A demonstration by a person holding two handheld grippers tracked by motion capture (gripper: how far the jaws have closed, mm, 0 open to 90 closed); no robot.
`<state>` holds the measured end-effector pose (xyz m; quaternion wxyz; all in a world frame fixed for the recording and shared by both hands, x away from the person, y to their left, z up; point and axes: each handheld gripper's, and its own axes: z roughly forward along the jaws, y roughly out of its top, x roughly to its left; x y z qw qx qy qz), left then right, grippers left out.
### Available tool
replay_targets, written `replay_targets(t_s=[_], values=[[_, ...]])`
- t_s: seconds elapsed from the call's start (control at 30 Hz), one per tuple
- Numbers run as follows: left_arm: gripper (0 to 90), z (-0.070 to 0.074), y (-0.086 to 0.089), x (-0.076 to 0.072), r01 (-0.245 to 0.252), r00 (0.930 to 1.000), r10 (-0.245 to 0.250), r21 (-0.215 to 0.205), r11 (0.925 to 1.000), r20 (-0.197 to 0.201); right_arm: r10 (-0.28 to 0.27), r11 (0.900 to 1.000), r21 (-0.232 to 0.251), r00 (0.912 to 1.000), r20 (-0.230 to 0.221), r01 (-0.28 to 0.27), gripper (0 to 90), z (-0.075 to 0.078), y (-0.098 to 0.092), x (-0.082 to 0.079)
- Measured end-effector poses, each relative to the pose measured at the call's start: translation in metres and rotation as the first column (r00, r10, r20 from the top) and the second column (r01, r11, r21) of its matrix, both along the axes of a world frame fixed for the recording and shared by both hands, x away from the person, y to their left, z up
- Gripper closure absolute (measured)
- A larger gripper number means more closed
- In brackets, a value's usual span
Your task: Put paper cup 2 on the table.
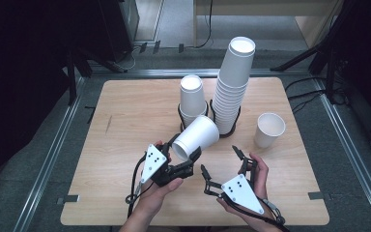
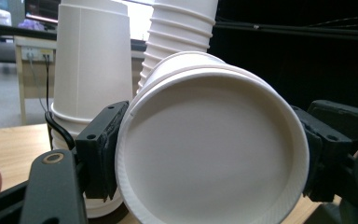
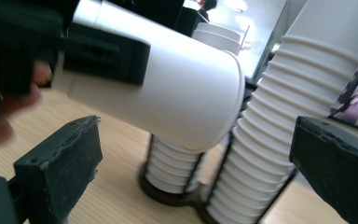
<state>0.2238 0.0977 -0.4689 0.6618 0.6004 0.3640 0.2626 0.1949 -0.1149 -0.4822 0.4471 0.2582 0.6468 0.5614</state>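
Cup [image 1: 196, 137], white paper, is held tipped on its side above the table [image 1: 125, 121], clamped at its rim by the left gripper [image 1: 189, 159], just in front of the short stack [image 1: 192, 99] and tall stack [image 1: 233, 87]. Its open mouth is turned toward the left gripper's camera. The right gripper [image 1: 221, 162] is held nearby, fingers [image 3: 60, 163] spread wide with nothing between them. A single upright cup [image 1: 269, 129] is stood at the right.

Held cup [image 1: 196, 137] lies tilted just in front of short stack [image 1: 192, 99] and tall stack [image 1: 232, 89]; that lane is blocked; lone cup [image 1: 269, 129] stands right of them; table [image 1: 125, 125] left half and near edge are free.
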Motion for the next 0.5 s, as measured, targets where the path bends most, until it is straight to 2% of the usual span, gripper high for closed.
replay_targets(t_s=[0.1, 0.23, 0.27, 0.3, 0.33, 0.5], values=[[23.3, -0.001, -0.001, -0.001, -0.003, 0.9999, 0.003, -0.014, 0.9999, 0.013, 0.025, 0.996, 0.090, 0.9984, -0.051, -0.020, 2.6, 0.003, -0.002, 0.000], [23.3, -0.003, 0.001, -0.001, -0.007, 0.9997, 0.008, -0.040, 0.9992, 0.024, 0.054, 0.977, 0.210, 0.9913, -0.120, -0.028, 2.6, 0.007, -0.005, 0.001], [23.2, -0.003, 0.001, -0.001, -0.007, 0.9997, 0.008, -0.040, 0.9992, 0.024, 0.054, 0.977, 0.210, 0.9913, -0.120, -0.028, 2.6, 0.007, -0.005, 0.001], [23.3, -0.003, 0.002, 0.000, -0.005, 0.9997, 0.006, -0.049, 0.9988, 0.026, 0.072, 0.963, 0.268, 0.9855, -0.154, -0.029, 2.7, 0.009, -0.008, 0.003], [23.3, -0.003, 0.002, 0.000, -0.009, 0.9995, 0.011, -0.047, 0.9988, 0.029, 0.079, 0.959, 0.282, 0.9839, -0.160, -0.031, 2.7, 0.009, -0.009, 0.003], [23.3, -0.005, 0.002, 0.000, -0.005, 0.9991, 0.007, -0.042, 0.9991, 0.042, 0.119, 0.923, 0.384, 0.9699, -0.213, -0.029, 2.8, 0.012, -0.012, 0.005]])
